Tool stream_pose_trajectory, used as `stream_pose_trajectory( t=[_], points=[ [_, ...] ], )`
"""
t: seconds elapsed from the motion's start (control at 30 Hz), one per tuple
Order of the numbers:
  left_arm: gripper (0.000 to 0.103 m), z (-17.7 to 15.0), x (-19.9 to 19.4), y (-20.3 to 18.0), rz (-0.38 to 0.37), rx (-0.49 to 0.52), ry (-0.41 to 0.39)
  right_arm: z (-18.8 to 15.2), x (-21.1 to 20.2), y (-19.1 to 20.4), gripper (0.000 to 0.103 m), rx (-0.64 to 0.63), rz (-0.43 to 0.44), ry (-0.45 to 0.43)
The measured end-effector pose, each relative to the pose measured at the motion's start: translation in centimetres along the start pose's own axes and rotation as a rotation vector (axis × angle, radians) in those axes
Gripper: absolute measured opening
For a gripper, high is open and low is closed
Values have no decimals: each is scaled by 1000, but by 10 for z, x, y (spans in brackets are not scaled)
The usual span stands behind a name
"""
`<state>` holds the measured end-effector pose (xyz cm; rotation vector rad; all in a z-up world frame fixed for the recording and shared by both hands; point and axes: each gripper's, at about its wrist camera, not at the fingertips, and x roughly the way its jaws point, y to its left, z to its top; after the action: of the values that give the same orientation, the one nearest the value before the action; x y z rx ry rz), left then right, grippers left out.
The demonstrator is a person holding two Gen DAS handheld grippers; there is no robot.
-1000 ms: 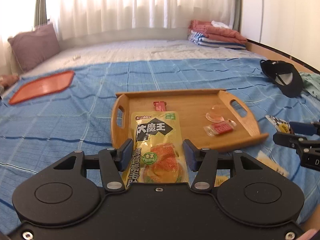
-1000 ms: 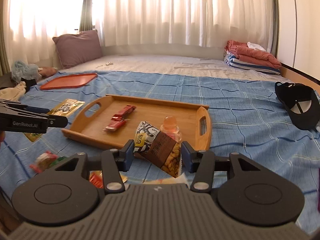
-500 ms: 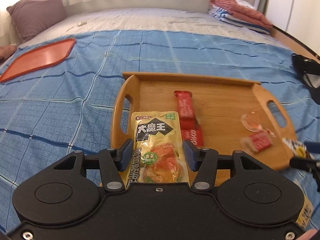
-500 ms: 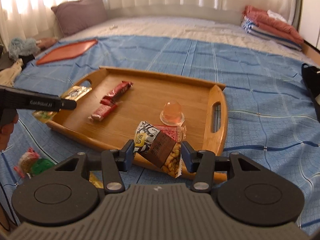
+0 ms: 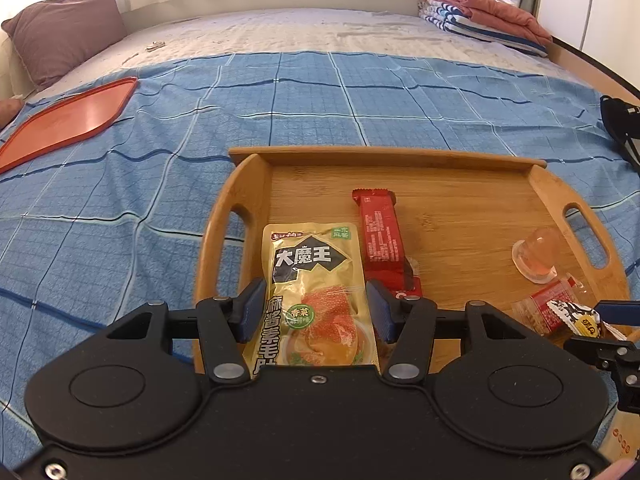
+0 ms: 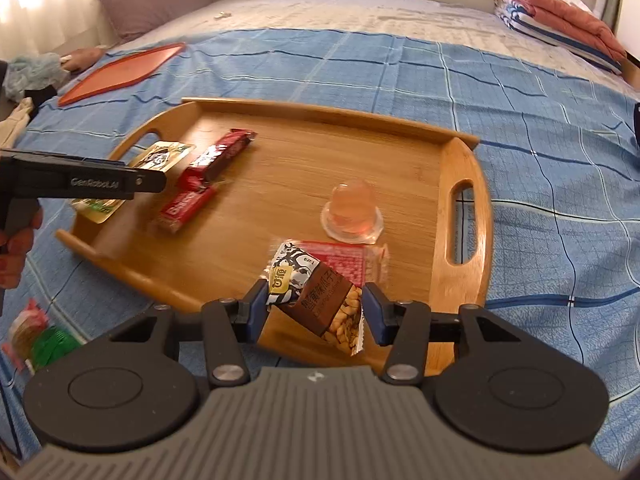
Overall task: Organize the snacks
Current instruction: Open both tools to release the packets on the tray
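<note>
My left gripper is shut on a yellow snack pouch, held over the left end of the wooden tray. My right gripper is shut on a brown and white seed packet, above the tray's near right corner. In the tray lie a red bar, a pink jelly cup, a second red bar and a small red packet. The left gripper with its pouch also shows at the left of the right wrist view.
The tray sits on a blue checked bedspread. An orange flat tray lies far left, a pillow and folded blankets at the back. Loose snacks lie near the bed's front left. A dark cap is at the right.
Both grippers have moved forward and down toward the wooden tray, each still holding its packet. The tray now looks closer and larger in both views.
</note>
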<state>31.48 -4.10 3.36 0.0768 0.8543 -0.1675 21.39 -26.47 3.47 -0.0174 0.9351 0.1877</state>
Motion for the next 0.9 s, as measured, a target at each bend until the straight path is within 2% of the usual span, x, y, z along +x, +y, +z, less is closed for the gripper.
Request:
stream_pose_trajectory(
  t=[0.63,0.67,0.8,0.83,0.9],
  points=[
    [55,9,29,-1,17,-31,0,19,26,-17,55,35,-57,-34],
    [56,9,29,-1,19,-31,0,18,26,-17,57,35,-57,-35],
    [59,10,25,-1,22,-26,2,15,24,-17,73,39,-49,-45],
    [61,10,23,-1,23,-25,-1,14,23,-16,75,39,-47,-48],
    [68,9,19,-1,25,-20,-5,13,20,-16,78,46,-43,-53]
  ],
)
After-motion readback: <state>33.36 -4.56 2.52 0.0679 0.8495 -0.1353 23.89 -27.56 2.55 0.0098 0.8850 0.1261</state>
